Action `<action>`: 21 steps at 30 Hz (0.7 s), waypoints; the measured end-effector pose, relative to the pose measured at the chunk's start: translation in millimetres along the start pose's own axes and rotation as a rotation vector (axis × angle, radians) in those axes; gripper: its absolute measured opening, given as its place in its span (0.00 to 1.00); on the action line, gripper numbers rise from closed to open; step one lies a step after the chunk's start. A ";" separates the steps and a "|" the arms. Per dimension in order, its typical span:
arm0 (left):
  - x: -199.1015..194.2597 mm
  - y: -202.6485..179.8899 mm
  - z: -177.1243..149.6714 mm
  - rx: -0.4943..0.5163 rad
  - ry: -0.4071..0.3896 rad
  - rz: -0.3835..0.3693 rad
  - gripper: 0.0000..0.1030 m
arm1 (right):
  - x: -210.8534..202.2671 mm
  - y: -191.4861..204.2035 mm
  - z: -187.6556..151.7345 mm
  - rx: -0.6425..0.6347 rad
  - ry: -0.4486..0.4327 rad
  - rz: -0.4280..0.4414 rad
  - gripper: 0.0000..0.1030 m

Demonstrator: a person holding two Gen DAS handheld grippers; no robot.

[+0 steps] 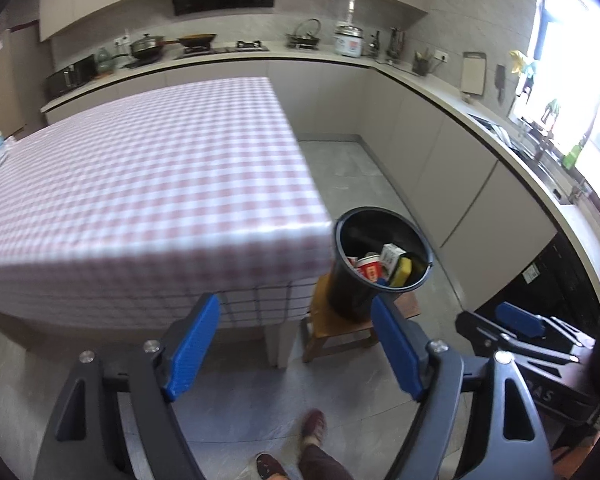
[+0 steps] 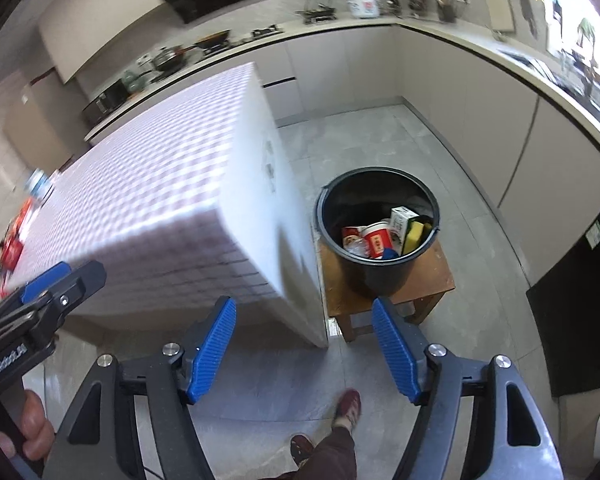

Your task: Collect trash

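Right wrist: table (image 2: 172, 168) beside bucket (image 2: 380, 276).

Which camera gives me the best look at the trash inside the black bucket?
The right wrist view: it looks more steeply into the black bucket, showing the red cup, carton and yellow sponge. The left wrist view shows the bucket smaller and more obliquely, with its wall hiding part of the contents.

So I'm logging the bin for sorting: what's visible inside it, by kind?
In the bin, as far as shows:
Red-and-white cups: 1
Red cans: 1
White cartons: 1
Yellow sponges: 1
Blue scraps: 1
Total: 5; more may lie hidden beneath.
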State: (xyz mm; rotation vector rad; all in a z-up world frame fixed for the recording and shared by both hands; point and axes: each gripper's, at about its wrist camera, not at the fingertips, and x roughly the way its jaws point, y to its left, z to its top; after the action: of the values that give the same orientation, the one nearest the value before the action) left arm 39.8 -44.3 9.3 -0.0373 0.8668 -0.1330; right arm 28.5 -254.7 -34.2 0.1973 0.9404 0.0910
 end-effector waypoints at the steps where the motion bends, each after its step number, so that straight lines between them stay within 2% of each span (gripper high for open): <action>1: -4.9 2.2 -2.7 -0.009 -0.005 0.008 0.77 | -4.4 5.8 -2.9 -0.013 -0.003 0.010 0.71; 3: -12.7 3.8 -7.3 -0.020 -0.015 0.023 0.77 | -13.0 16.4 -8.7 -0.039 -0.011 0.020 0.72; 9: -34.9 -6.4 -19.0 -0.041 -0.044 0.056 0.78 | -39.8 27.5 -17.0 -0.097 -0.063 -0.019 0.73; 15: -51.2 -26.9 -32.5 -0.078 -0.080 0.083 0.83 | -73.0 7.3 -16.7 -0.085 -0.121 -0.096 0.74; 21: -52.4 -47.5 -45.0 -0.095 -0.066 0.095 0.84 | -98.5 -20.8 -21.7 -0.077 -0.150 -0.101 0.75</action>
State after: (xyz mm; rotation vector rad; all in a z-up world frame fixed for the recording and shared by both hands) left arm -32.8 -83.6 24.1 -0.0892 0.8073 -0.0017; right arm -47.1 -288.3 27.2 0.0845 0.7945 0.0190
